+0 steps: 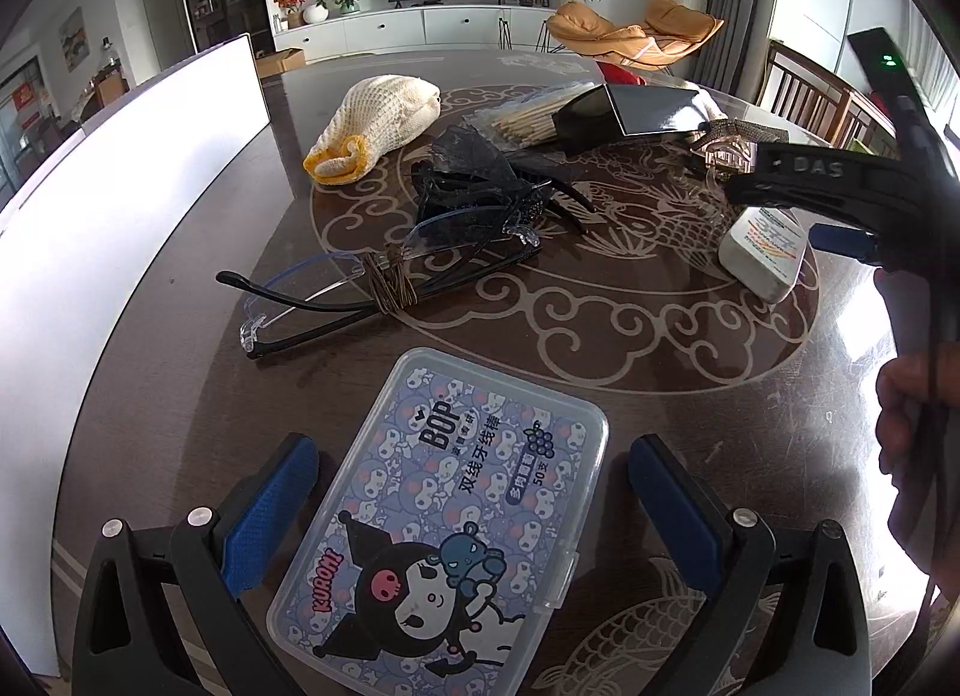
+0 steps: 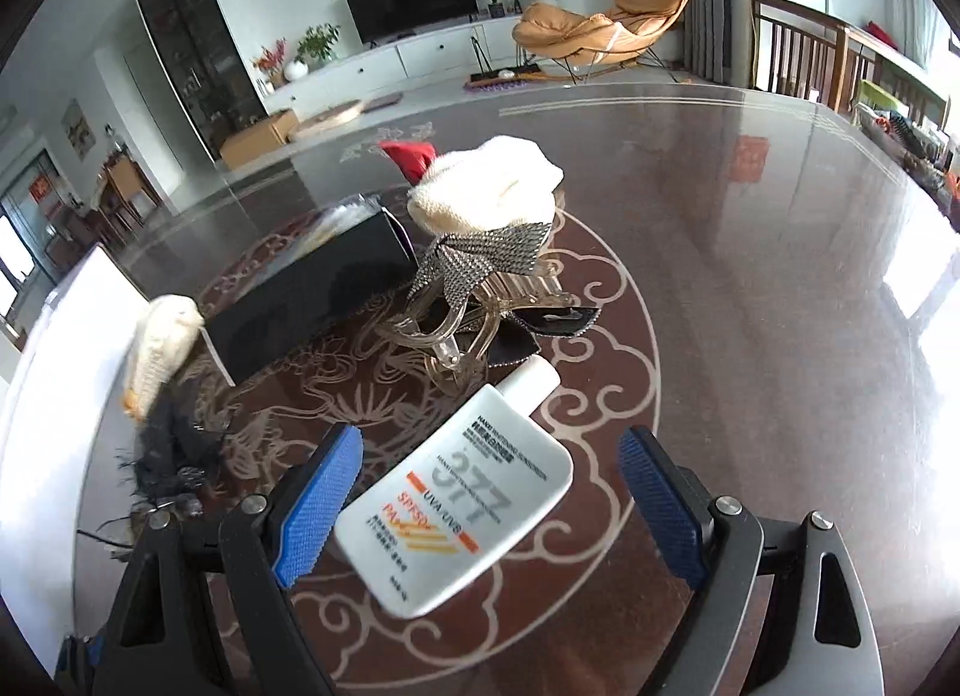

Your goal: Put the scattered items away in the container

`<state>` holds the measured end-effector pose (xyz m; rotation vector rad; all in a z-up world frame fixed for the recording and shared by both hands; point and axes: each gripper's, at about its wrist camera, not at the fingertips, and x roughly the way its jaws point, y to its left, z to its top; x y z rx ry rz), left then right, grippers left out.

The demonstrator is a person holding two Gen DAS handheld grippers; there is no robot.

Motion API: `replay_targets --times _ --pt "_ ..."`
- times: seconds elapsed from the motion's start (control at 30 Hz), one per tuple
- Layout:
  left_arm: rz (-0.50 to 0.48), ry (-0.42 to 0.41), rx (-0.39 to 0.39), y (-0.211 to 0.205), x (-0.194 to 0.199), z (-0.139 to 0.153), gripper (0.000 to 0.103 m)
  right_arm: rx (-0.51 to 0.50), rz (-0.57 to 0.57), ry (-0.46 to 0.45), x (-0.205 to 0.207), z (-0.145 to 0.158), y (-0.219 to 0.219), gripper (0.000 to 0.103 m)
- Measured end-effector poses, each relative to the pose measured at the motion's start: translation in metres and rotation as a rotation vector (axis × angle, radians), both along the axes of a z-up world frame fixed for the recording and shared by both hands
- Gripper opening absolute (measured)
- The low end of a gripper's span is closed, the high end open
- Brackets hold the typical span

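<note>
A clear floss-pick box [image 1: 444,522] with a cartoon print lies flat on the dark table between the open fingers of my left gripper [image 1: 474,516], apart from both pads. A white sunscreen bottle [image 2: 462,507] lies between the open fingers of my right gripper [image 2: 489,504], its left side close to the left pad [image 2: 318,510]. The bottle also shows in the left wrist view [image 1: 762,252] under the right gripper body [image 1: 840,180]. The white container [image 1: 120,204] stands along the table's left side.
Scattered on the table are glasses [image 1: 336,288], a black mesh hair clip [image 1: 480,180], a knitted cream glove [image 1: 378,120], cotton swabs [image 1: 528,117], a black box [image 2: 312,300], a clear claw clip with a sparkly bow [image 2: 480,300] and a white cloth [image 2: 492,192].
</note>
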<state>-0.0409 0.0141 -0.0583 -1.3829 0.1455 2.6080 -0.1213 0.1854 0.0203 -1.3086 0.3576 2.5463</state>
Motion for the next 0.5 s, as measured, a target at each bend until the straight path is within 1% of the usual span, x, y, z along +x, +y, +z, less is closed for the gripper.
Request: replay_targets --times 0.03,0.1,0.2,0.33,0.5 --pt "0.0 0.0 0.0 0.0 0.0 0.0 0.103 0.025 -0.007 -0.029 -0.006 -0.005 -0.003 0.089" --pt "-0.001 0.0 -0.001 0.0 0.0 0.0 0.103 0.093 0.008 -0.04 -0.008 -0.007 -0.011 0.088" --pt "-0.001 0.001 -0.001 0.0 0.0 0.0 0.103 0.103 0.013 -0.031 0.01 -0.008 -0.005 0.088" --pt "0.0 0.001 0.0 -0.001 0.001 0.0 0.103 0.111 0.004 -0.006 0.054 -0.011 0.02 0.088" --pt "0.004 0.001 -0.002 0.0 -0.001 0.001 0.103 0.111 0.086 -0.004 0.084 -0.01 0.039 0.088"
